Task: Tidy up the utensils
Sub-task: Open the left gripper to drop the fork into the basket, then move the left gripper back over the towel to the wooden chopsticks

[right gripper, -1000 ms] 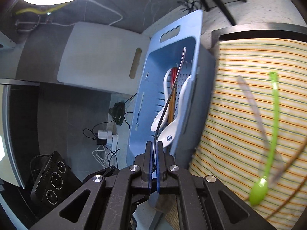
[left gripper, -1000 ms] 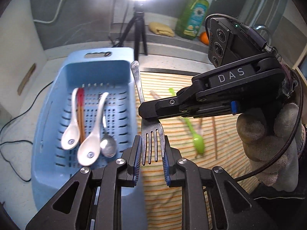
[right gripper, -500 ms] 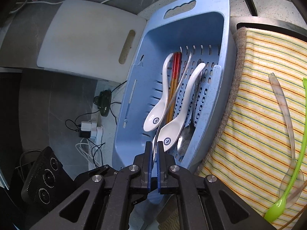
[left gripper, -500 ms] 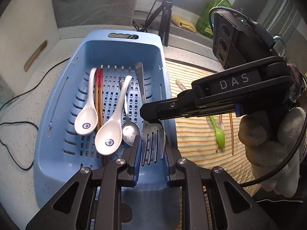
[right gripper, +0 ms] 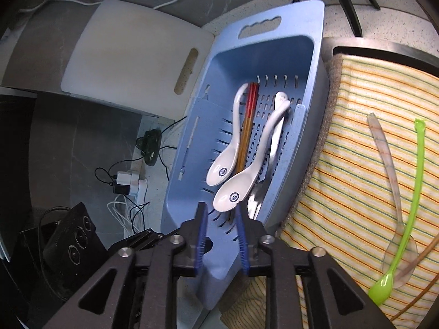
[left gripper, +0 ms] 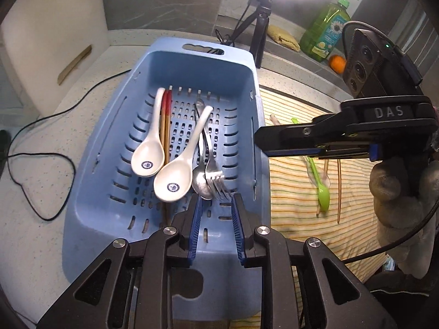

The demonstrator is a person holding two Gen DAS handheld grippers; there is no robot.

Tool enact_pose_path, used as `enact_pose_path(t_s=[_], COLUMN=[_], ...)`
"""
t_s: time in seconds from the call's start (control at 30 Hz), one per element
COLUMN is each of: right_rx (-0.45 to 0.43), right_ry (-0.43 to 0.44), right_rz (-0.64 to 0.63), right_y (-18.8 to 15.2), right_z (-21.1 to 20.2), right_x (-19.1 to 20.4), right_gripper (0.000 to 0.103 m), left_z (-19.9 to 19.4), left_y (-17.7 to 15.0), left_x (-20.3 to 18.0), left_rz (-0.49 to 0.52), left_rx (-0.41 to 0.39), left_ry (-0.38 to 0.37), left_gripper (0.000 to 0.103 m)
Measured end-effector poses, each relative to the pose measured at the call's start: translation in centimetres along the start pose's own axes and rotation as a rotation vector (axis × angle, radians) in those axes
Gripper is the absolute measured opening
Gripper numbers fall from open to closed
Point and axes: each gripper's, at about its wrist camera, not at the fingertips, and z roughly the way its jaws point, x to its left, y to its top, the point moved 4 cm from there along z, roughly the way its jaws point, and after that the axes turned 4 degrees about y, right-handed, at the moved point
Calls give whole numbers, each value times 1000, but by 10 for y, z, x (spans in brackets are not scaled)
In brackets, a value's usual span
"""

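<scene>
With the fork [left gripper: 212, 170] lying in the blue basket [left gripper: 255, 87], both the left tool [left gripper: 215, 205] and right tool [right gripper: 219, 219] gape empty, so next likely comes the green spoon [right gripper: 400, 213] on the striped cloth [right gripper: 356, 164].

White cutting board [right gripper: 131, 57] leaning, soap bottle [left gripper: 325, 34] beside orange [left gripper: 337, 64].

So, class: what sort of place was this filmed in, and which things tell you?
Most likely a home kitchen counter: a blue draining basket holding utensils, a green dish-soap bottle, and a white cutting board.
</scene>
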Motion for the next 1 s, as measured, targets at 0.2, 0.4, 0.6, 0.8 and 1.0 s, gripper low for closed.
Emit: enact_pose_path(t_s=[0.2,0.4,0.6,0.8,1.0], right_rx=[-45,-117,-251,-363,-484], right_ry=[21,10,-59,-183,-278], right_rz=[6,2,-19,-40,16], right_y=[-5,-18,-36,-62,-86], right_z=[-26,-67,-122,-169,-211], right_x=[-5,-19,-39,-70,-110], right_gripper=[27,30,48,60,65], left_z=[-16,-23,-17,-5,7], left_y=[-4,-7,-8,-13,-22], left_x=[-7,-30,-60,-89,-116], left_rz=[-22,-12,-9,10,32], left_rx=[-32,-50,-36,-4,29], left_ry=[2,-24,-22,-44,-73], left_gripper=[35,51,66,67,67])
